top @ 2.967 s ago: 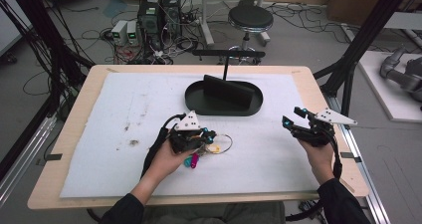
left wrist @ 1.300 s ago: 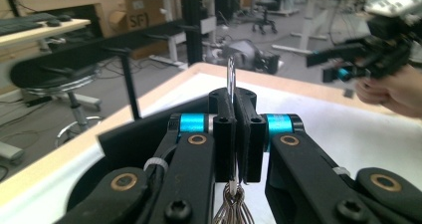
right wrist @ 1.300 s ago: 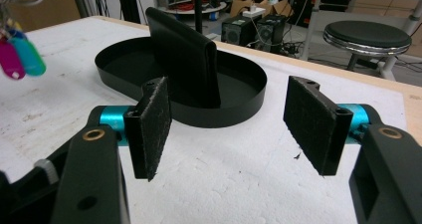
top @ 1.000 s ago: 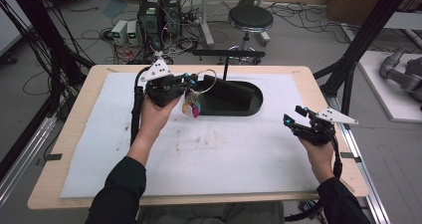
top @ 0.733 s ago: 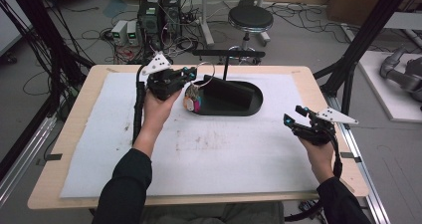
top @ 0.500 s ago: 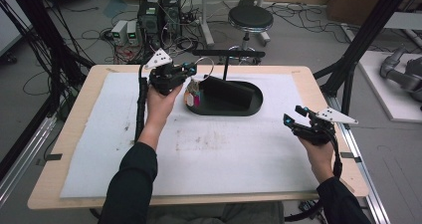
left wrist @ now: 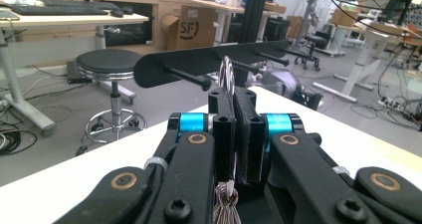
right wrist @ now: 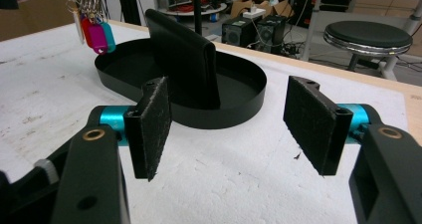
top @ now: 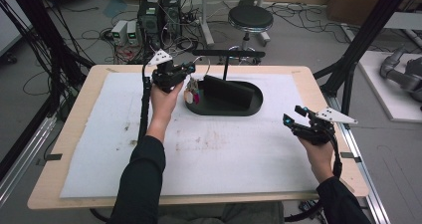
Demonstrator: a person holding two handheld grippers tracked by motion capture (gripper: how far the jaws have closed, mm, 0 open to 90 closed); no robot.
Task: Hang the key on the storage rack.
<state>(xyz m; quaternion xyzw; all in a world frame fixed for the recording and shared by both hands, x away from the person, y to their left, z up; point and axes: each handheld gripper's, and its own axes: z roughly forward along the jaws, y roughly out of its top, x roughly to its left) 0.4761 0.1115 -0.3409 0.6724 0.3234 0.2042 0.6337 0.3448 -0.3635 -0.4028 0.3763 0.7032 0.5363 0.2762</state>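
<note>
The left hand-held gripper (top: 185, 73) is clamped on a key ring (left wrist: 227, 74), its tags hanging at nine o'clock over the black oval tray (top: 251, 107), which holds an upright black block (top: 226, 90). The right hand-held gripper (top: 293, 119) has its jaws apart.

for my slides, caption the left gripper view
Left hand-held gripper pinching a key ring before a black peg rack.

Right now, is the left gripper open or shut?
Shut: the left gripper has its jaws pressed together on the key ring.
</note>
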